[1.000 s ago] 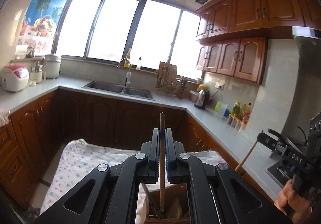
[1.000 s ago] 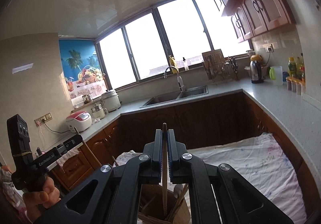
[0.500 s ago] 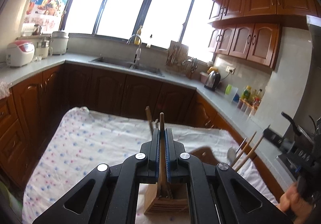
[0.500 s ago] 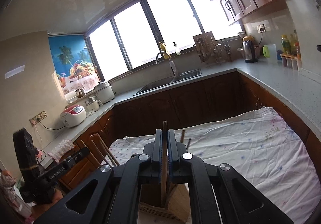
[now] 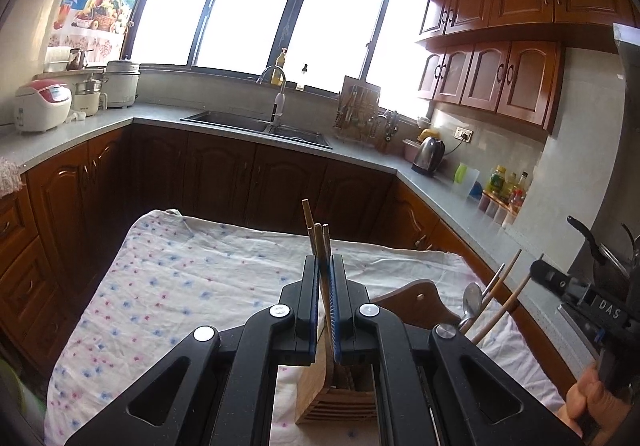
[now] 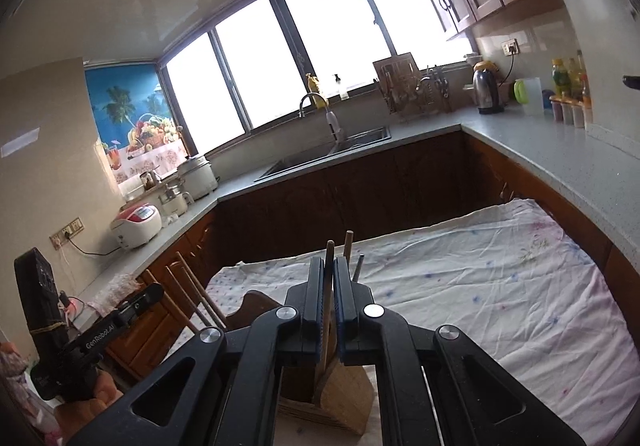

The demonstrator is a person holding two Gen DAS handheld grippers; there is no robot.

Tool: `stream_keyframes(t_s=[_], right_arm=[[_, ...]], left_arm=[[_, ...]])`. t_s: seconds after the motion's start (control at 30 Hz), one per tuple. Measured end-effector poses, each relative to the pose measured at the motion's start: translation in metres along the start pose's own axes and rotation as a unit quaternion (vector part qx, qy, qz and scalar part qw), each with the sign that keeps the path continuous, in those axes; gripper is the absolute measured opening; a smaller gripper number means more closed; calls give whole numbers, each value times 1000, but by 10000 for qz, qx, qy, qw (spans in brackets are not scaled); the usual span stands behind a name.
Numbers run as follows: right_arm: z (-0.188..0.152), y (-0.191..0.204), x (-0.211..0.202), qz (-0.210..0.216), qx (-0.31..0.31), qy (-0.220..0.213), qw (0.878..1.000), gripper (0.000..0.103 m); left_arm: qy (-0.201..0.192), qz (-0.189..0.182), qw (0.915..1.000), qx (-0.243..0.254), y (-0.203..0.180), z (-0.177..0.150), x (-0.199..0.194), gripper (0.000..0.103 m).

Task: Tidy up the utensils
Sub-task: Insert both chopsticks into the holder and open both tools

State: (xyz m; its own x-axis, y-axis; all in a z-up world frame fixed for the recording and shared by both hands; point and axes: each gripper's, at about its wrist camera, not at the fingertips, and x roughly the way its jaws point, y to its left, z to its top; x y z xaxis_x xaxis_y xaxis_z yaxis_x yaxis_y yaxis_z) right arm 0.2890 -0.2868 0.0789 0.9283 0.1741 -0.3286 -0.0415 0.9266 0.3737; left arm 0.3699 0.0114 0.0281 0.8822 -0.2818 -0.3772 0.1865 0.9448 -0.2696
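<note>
Both my grippers are pinching thin wooden chopsticks: left gripper [image 5: 325, 266] and right gripper [image 6: 329, 268], each stick standing down into a wooden utensil holder [image 5: 320, 392] on the flowery tablecloth [image 5: 180, 286]. Only the left view shows a metal spoon [image 5: 472, 296] in a second holder. Readable text: "DAS" in the left view, "GenRobot.AI" in the right.

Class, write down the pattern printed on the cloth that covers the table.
The cloth is white with small blue and pink flowers; the left wrist view shows it best.
</note>
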Motion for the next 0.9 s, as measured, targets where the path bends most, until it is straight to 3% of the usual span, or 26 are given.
stream_keyframes(t_s=[0.8,0.9], right_arm=[[0,-13,4,24,214,188,9996,5],[0,-15,4,29,236,205,9995,10]], left_arm=[[215,8,9998,-18,-1,10,2,4],[241,23,9997,-13,-2,10,2,4]])
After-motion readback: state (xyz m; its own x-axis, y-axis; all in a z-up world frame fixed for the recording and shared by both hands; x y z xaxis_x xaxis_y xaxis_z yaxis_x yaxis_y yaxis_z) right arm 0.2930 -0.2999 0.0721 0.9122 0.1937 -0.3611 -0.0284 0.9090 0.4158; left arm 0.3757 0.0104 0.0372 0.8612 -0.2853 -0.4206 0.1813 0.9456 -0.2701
